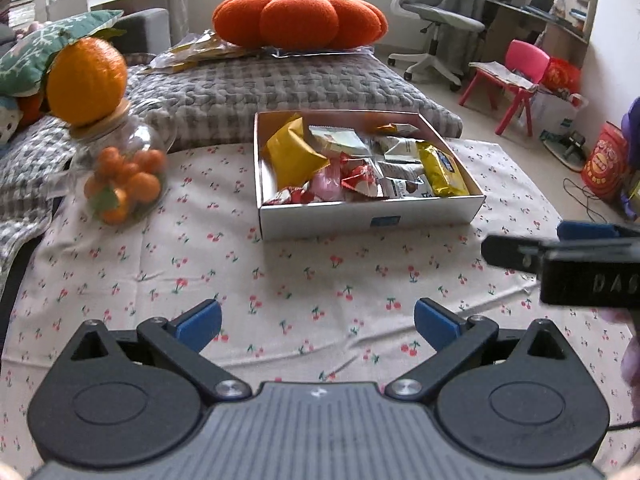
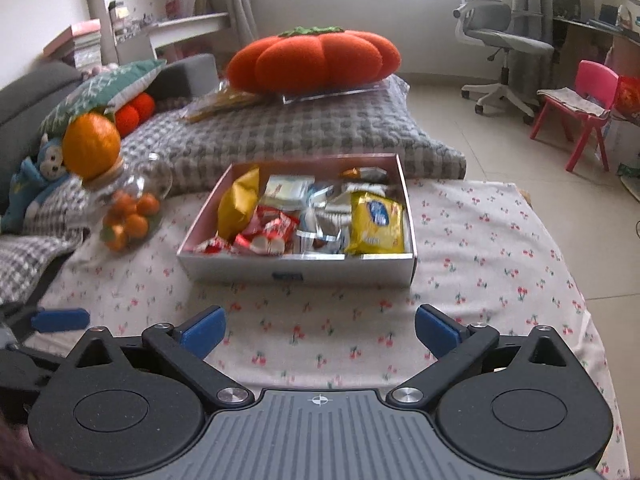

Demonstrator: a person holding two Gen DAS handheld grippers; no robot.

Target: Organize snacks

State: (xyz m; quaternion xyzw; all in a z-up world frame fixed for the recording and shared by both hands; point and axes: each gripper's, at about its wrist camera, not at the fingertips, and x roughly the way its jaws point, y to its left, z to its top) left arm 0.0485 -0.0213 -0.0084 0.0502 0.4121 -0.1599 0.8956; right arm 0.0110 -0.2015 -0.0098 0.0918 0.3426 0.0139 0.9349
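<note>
A white cardboard box [image 1: 360, 220] sits on the cherry-print cloth, full of mixed snack packets: a yellow bag [image 1: 290, 154], a yellow biscuit pack [image 1: 442, 168], red and white wrappers [image 1: 360, 182]. The same box [image 2: 296, 272] shows in the right wrist view. My left gripper [image 1: 318, 326] is open and empty, above the cloth short of the box. My right gripper [image 2: 320, 330] is open and empty, also short of the box. The right gripper's side shows at the left wrist view's right edge [image 1: 560, 258]; a left fingertip [image 2: 60, 319] shows in the right wrist view.
A glass jar [image 1: 120, 172] of small oranges, topped by a large orange [image 1: 86, 80], stands left of the box. Behind lie a grey quilted cushion [image 1: 280, 88] and a pumpkin pillow [image 1: 300, 18]. An office chair [image 1: 432, 20] and pink chair [image 1: 516, 80] stand on the floor right.
</note>
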